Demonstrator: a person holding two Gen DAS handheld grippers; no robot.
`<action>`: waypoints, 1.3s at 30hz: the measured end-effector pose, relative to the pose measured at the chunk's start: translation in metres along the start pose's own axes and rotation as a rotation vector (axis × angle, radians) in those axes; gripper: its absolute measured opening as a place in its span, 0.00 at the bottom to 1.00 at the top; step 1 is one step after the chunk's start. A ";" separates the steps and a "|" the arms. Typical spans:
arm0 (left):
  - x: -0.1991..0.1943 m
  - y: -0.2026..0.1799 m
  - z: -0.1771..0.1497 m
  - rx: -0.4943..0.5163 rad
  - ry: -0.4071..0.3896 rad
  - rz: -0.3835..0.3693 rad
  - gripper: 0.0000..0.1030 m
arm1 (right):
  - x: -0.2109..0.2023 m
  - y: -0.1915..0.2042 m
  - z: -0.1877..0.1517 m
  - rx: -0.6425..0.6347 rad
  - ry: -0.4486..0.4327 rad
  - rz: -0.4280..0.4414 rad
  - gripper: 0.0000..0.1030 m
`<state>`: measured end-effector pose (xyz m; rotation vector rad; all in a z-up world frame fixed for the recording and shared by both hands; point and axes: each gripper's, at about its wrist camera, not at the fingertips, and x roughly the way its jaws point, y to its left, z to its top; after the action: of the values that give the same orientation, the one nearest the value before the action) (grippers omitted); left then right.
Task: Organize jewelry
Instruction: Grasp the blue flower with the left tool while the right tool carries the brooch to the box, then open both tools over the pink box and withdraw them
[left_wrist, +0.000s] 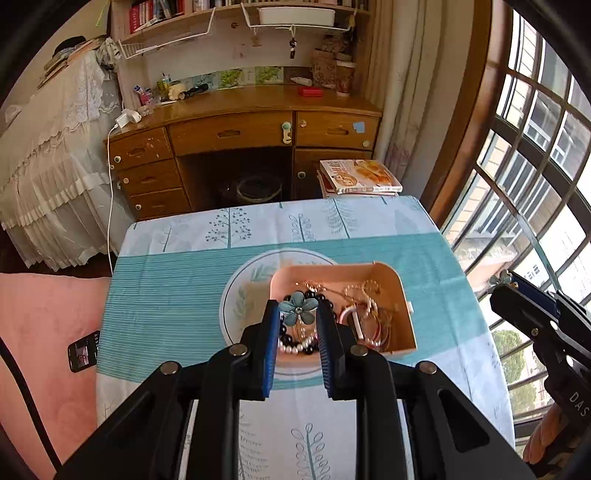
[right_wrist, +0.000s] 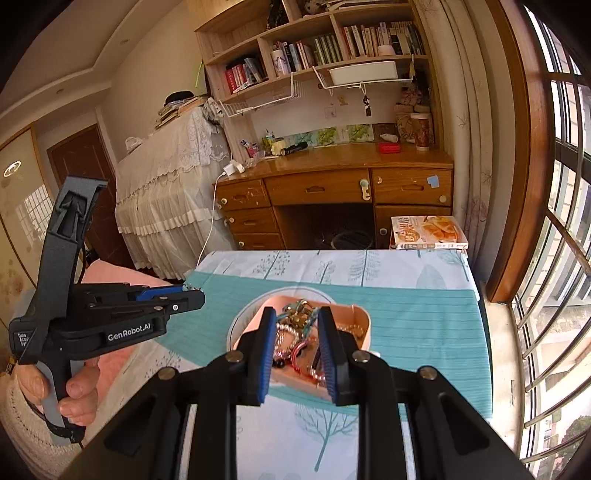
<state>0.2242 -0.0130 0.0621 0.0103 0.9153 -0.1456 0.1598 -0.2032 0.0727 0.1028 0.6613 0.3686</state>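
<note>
Black arms of the left gripper (left_wrist: 297, 314) filled the bottom of its view, blue pads nearly together and pinching a blue flower ornament (left_wrist: 297, 305) at the tips. Behind it, mid-frame, a pink box (left_wrist: 388, 280) of tangled jewelry (left_wrist: 362, 314) sat on a plate (left_wrist: 236, 295) on the teal-striped tablecloth (left_wrist: 166, 280). At the far right edge the right gripper (left_wrist: 504, 277) showed from the side, a small blue-green piece at its tips.

From the right wrist, the right gripper (right_wrist: 297, 314) stood narrowly parted with a teal-and-gold piece (right_wrist: 299, 314) between its tips; whether the pads pressed it could not be told. The box (right_wrist: 360, 314) lay just behind. At left, a hand (right_wrist: 70, 391) gripped the left gripper (right_wrist: 192, 291). Beyond the table stood a wooden desk (right_wrist: 332, 184) and bookshelves (right_wrist: 314, 48).
</note>
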 end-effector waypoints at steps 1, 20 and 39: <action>0.007 0.003 0.006 -0.015 0.002 0.005 0.17 | 0.005 -0.002 0.005 0.009 0.000 -0.005 0.22; 0.124 0.006 -0.032 -0.030 0.147 0.049 0.88 | 0.144 -0.014 -0.014 0.143 0.256 -0.034 0.24; 0.031 -0.007 -0.088 0.052 0.079 0.038 0.88 | 0.069 0.014 -0.054 0.063 0.184 -0.095 0.39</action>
<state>0.1724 -0.0171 -0.0156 0.0824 0.9894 -0.1342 0.1726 -0.1665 -0.0073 0.0977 0.8572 0.2680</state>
